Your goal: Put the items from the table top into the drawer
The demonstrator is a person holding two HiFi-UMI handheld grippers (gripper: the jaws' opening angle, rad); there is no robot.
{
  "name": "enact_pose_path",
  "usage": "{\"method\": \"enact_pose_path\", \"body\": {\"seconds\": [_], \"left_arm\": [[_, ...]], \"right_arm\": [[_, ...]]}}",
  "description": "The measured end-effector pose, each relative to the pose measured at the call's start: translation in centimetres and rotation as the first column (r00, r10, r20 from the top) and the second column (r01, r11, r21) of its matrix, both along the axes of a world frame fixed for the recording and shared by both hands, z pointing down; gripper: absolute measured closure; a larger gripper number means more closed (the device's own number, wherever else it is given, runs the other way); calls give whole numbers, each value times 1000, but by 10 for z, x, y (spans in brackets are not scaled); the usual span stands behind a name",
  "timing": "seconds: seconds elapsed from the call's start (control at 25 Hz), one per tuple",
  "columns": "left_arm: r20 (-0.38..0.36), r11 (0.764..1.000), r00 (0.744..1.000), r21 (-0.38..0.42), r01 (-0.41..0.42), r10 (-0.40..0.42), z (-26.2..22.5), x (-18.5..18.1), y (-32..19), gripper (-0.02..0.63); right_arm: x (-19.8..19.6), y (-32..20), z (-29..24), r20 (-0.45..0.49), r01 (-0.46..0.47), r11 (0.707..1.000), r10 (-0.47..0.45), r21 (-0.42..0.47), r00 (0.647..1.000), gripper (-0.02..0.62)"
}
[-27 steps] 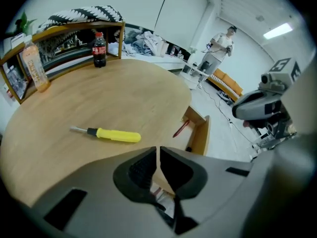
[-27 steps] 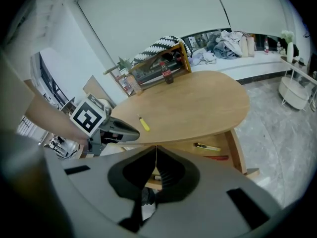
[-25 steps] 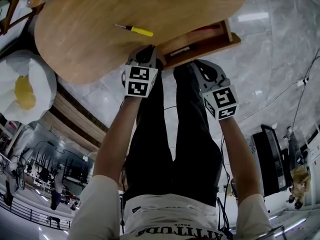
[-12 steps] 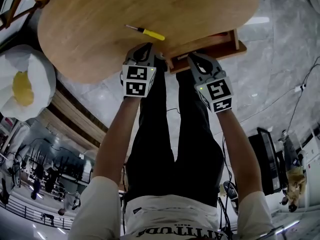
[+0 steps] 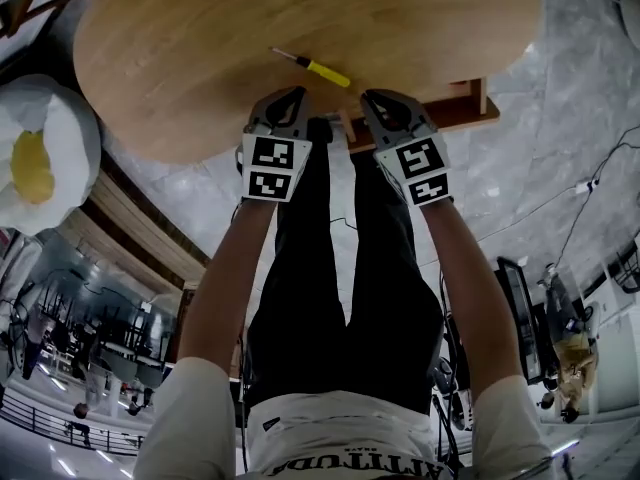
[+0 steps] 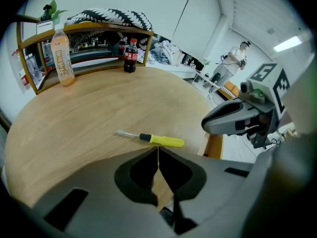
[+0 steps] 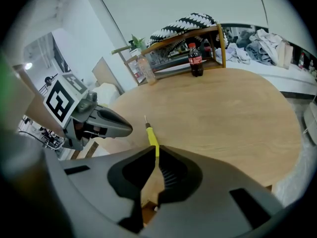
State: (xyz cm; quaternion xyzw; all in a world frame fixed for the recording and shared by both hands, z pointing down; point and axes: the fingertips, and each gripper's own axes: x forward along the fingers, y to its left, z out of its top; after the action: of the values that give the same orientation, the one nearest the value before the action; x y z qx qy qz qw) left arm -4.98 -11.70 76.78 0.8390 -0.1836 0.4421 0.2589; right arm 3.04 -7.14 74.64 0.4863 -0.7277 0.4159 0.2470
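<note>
You had bright, even light on the round light wooden table top (image 5: 300, 28). The shiny grey stone floor (image 5: 570, 98) mirrored the room like glass. In both gripper views the edges bent and went black, and a long white ceiling lamp (image 6: 288, 43) glowed too bright.

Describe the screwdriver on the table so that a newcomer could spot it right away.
Find the big round wooden table. Near its edge, by the pulled-out drawer, a screwdriver lies flat, alone. Its yellow handle and thin metal shaft set it apart from the orange drink bottle and the cola bottle standing at the far side.
</note>
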Motion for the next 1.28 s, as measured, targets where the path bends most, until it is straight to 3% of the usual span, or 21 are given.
{"method": "enact_pose_path", "body": {"seconds": [0.08,0.16,0.64,0.8,1.0,1.28], "left_arm": [[-8,1000,1000,-2,2,-2,-1,-3,-4,580],[-20,1000,1000,-3,5,-5,-1,-4,-7,580],[-59,1000,998,-17,1,-2,1,-23,-19,584],[-62,1000,998,-18,9,-10,2,-32,-23,584],[-58,999,998,-19,28,-29,6,-46,-30,584],[-54,999,997,-17,45,-46,9,-58,-31,584]], "right_arm": [[-5,-6,7,-4,12,1000,-12,-6,1000,563],[-9,-10,13,-10,25,999,-25,-21,1000,502],[-33,-27,46,-92,142,988,-147,-54,985,441],[-37,-28,53,-194,205,977,-212,-58,958,442],[-40,-32,63,-239,207,975,-220,-79,946,488],[-39,-32,57,-173,163,986,-168,-47,970,512]]}}
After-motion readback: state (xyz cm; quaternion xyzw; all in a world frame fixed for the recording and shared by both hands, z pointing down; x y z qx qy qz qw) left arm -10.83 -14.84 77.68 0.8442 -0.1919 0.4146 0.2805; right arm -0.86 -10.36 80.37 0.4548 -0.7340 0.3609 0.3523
